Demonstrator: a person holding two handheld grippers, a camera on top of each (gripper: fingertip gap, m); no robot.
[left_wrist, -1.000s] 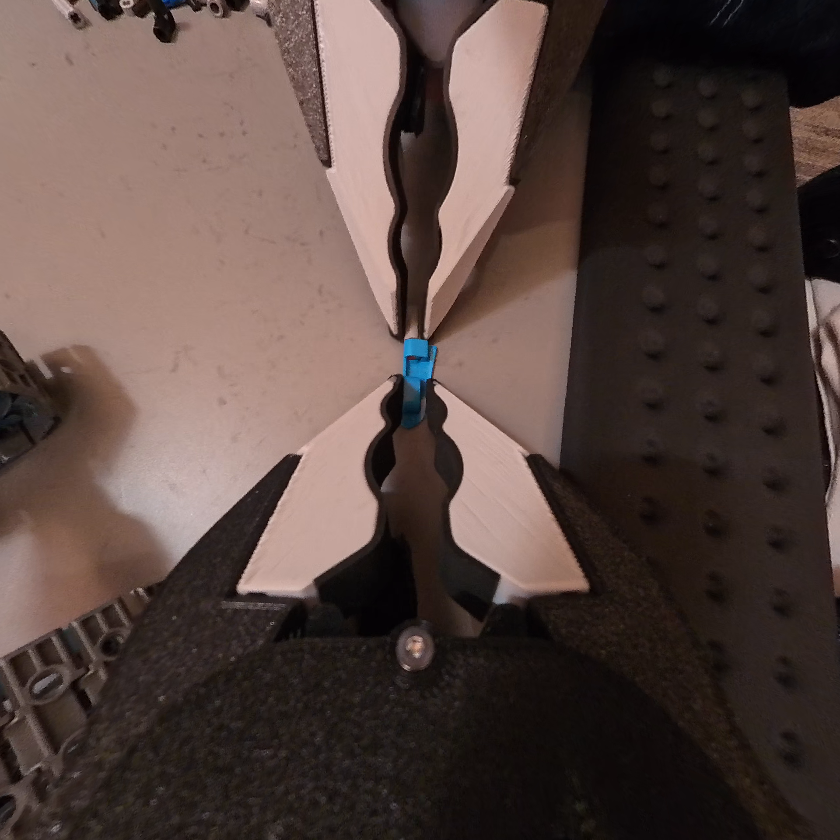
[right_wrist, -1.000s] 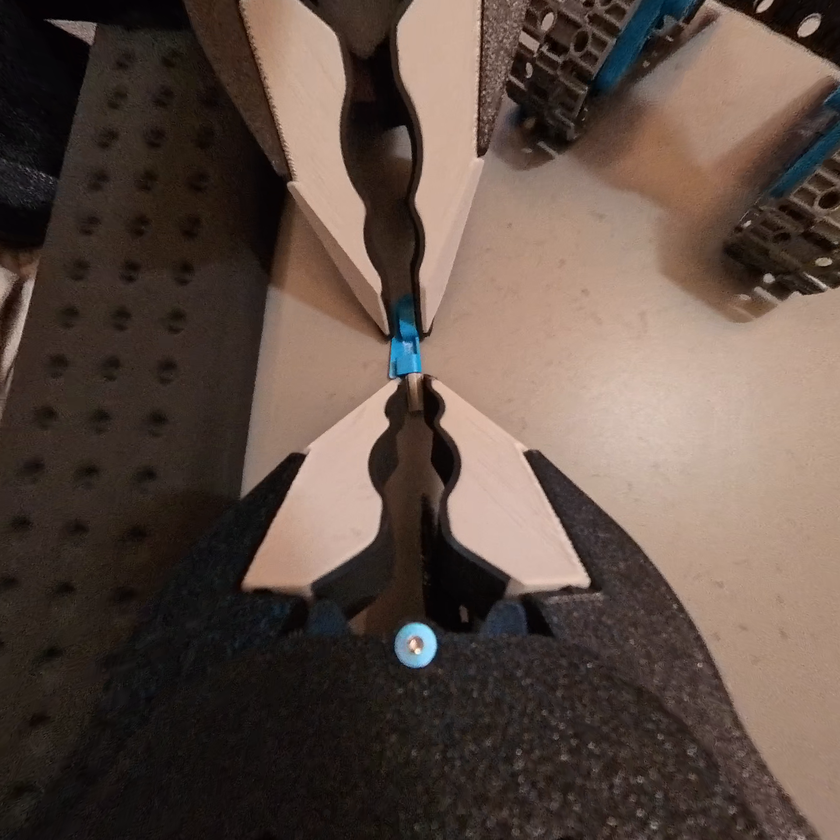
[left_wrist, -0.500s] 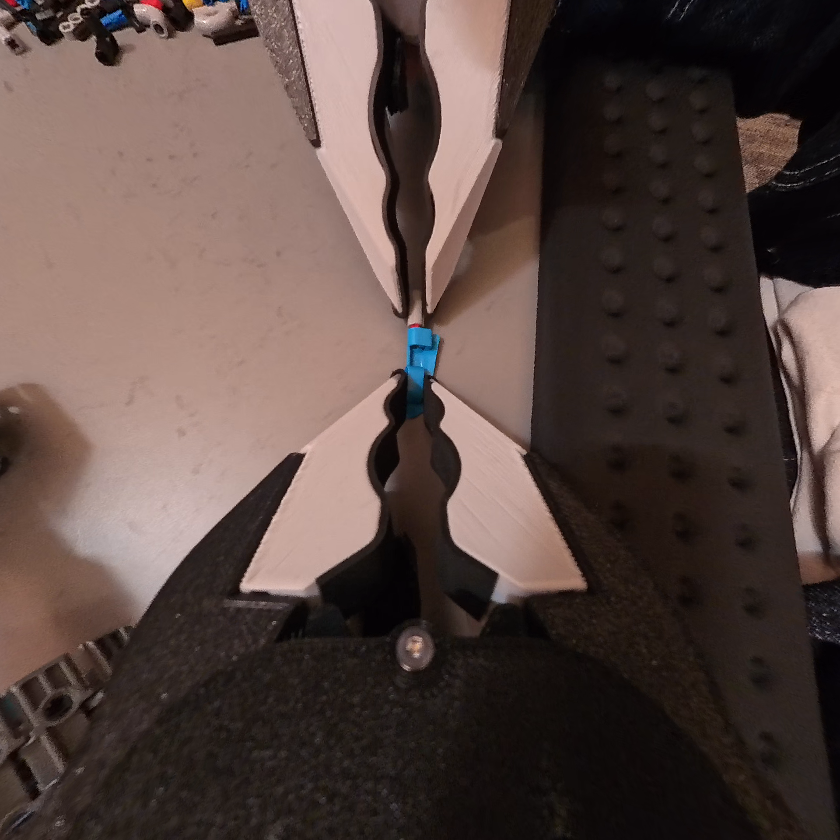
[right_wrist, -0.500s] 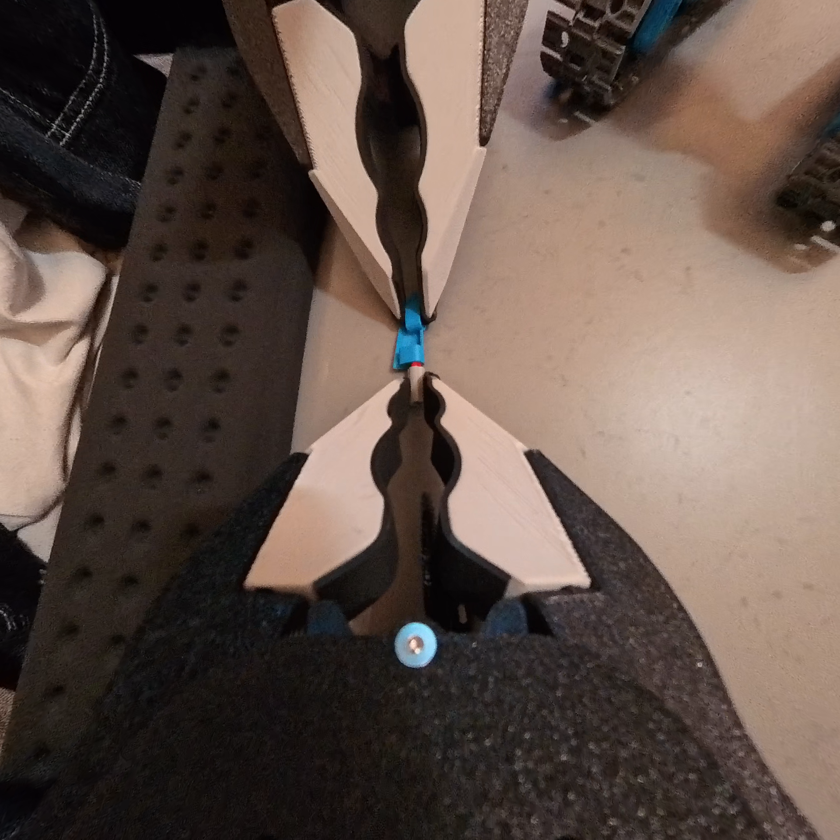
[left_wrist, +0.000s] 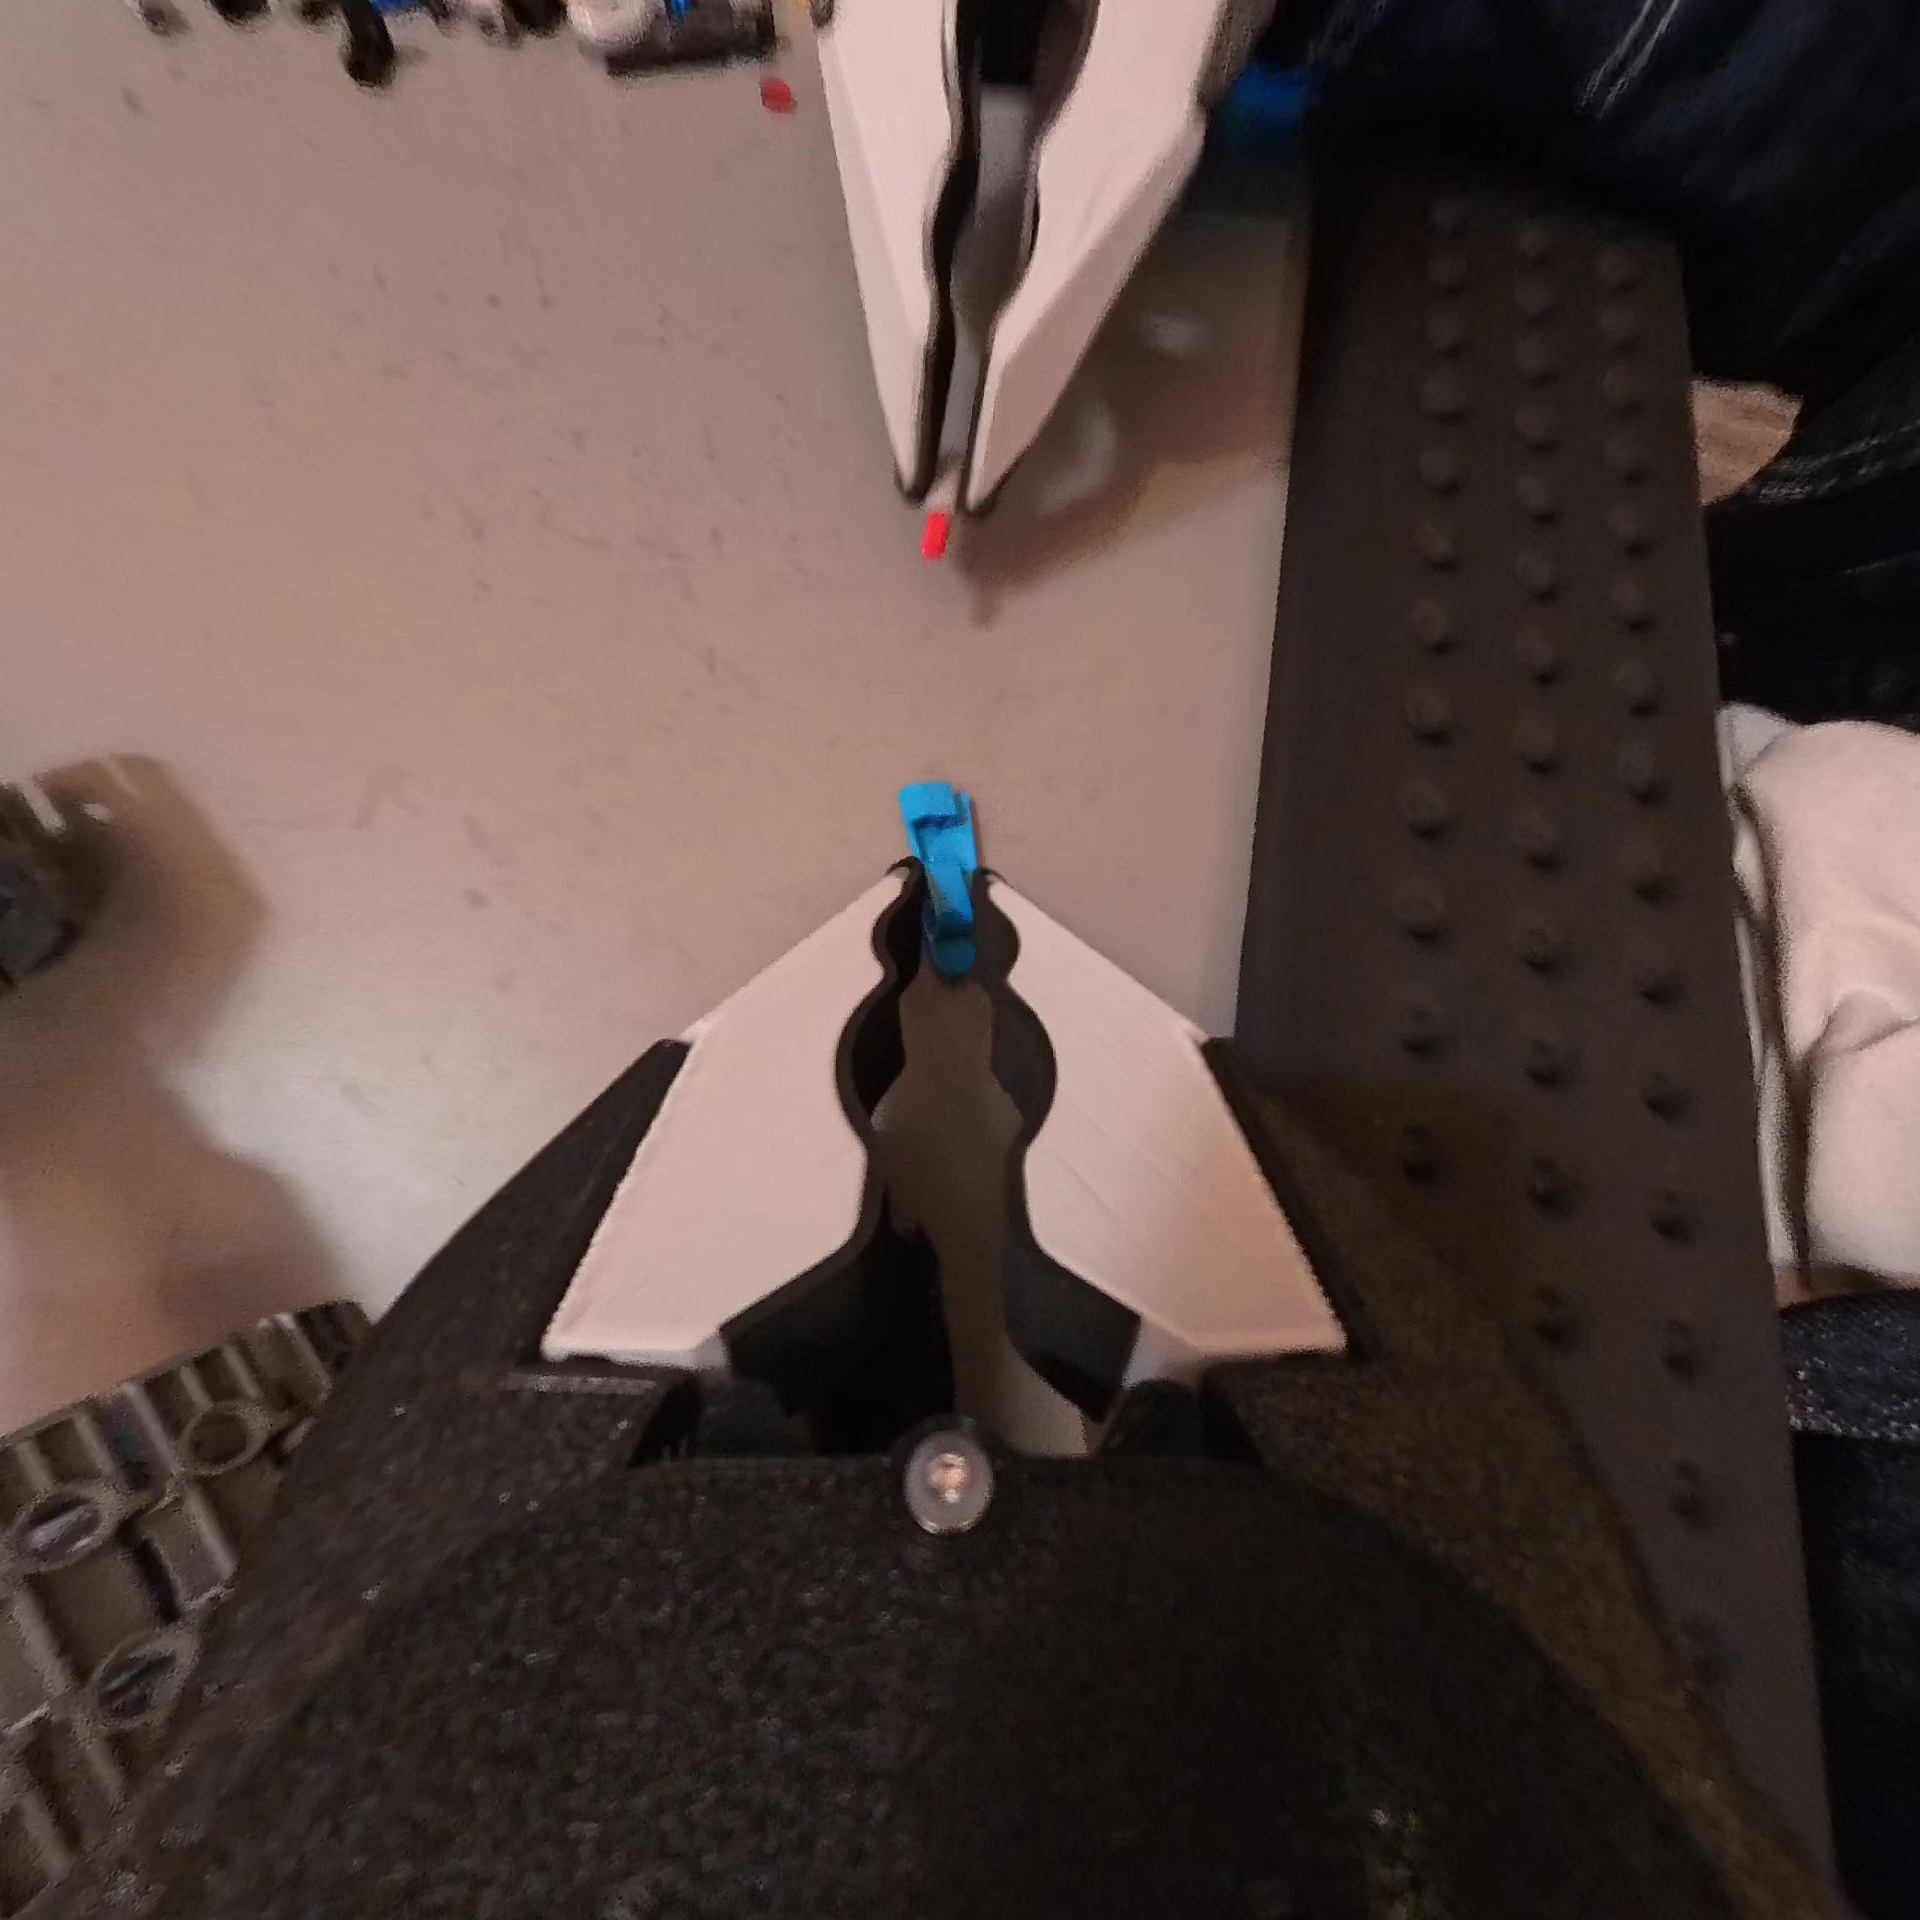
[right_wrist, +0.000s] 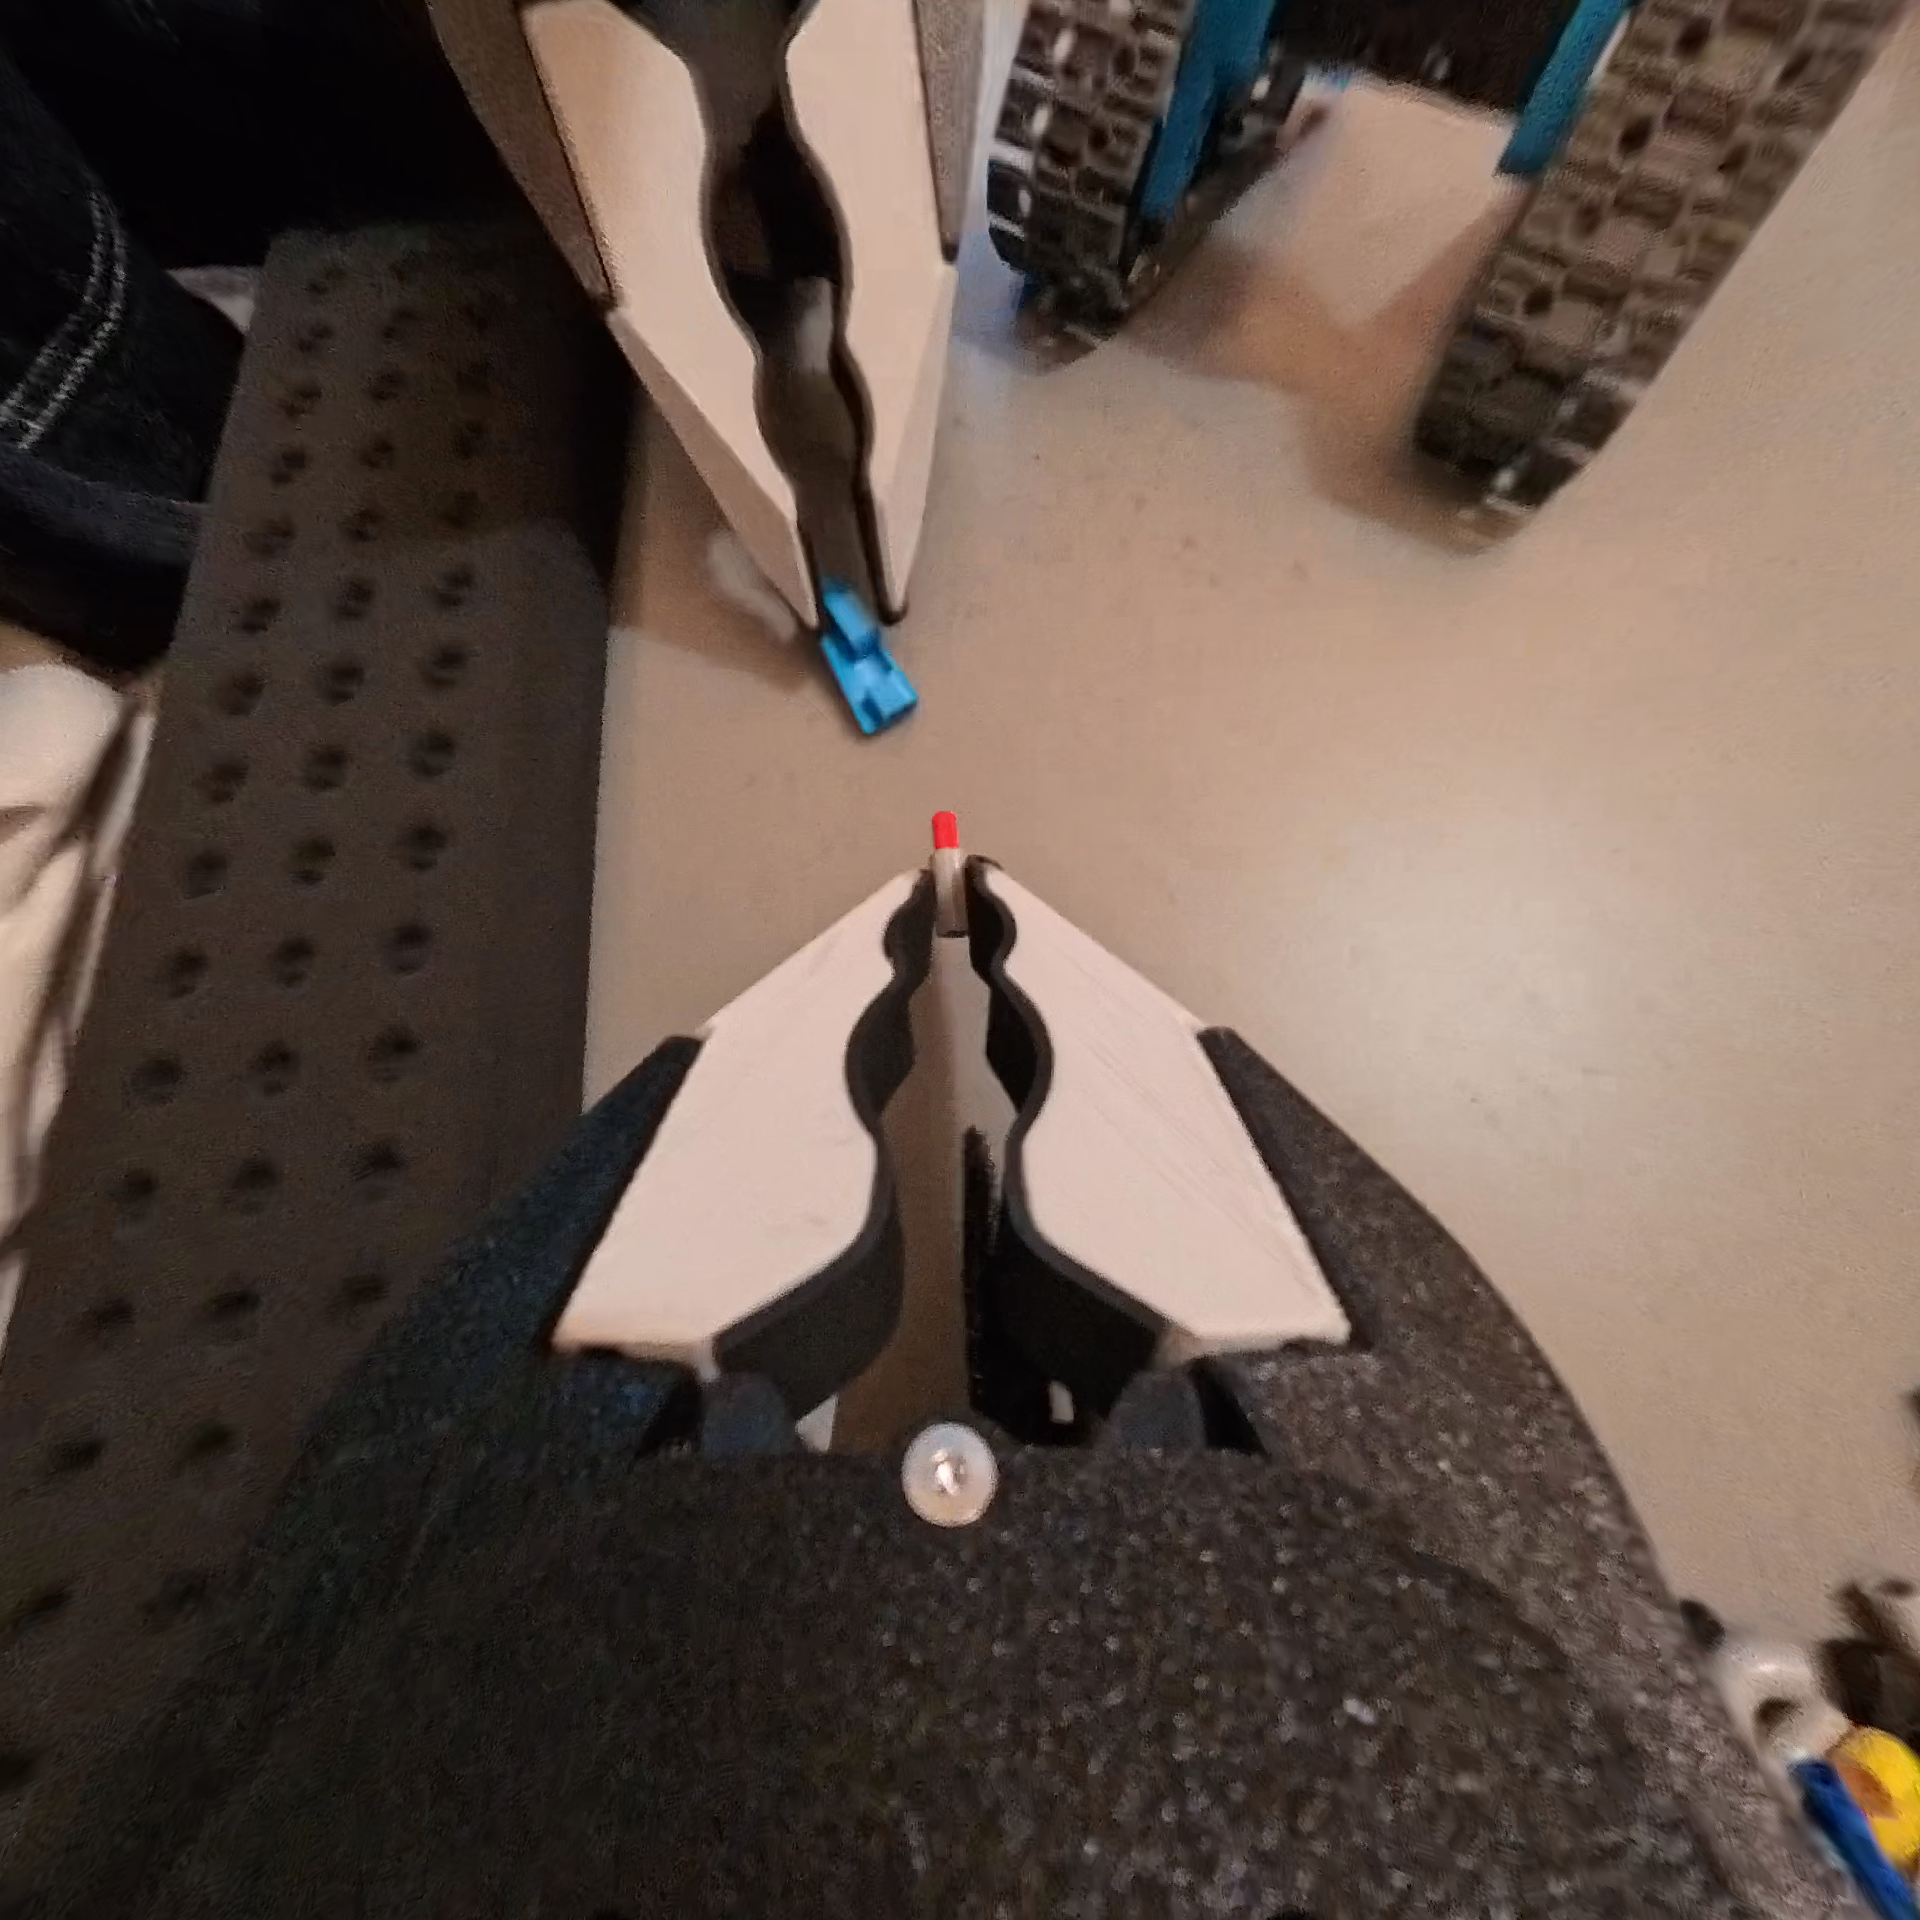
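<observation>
My left gripper is shut on a small blue plastic connector, whose end sticks out past the fingertips. My right gripper is shut on a small grey piece with a red tip. The two grippers face each other tip to tip with a gap between them, above a beige table. In the left wrist view the right gripper shows at the top with the red tip. In the right wrist view the left gripper shows at the top with the blue connector.
A black studded mat runs along the table edge, also in the right wrist view. Grey beam assemblies with blue parts stand far right. Grey beams lie at lower left. Loose small parts lie far off; a person's dark clothing is beside the mat. The gap from one gripper's tips to the other's is roughly 7 cm.
The two grippers have pulled apart. The blue connector and the red-tipped piece, joined tip to tip before, are now separated by a clear gap, each still held.
</observation>
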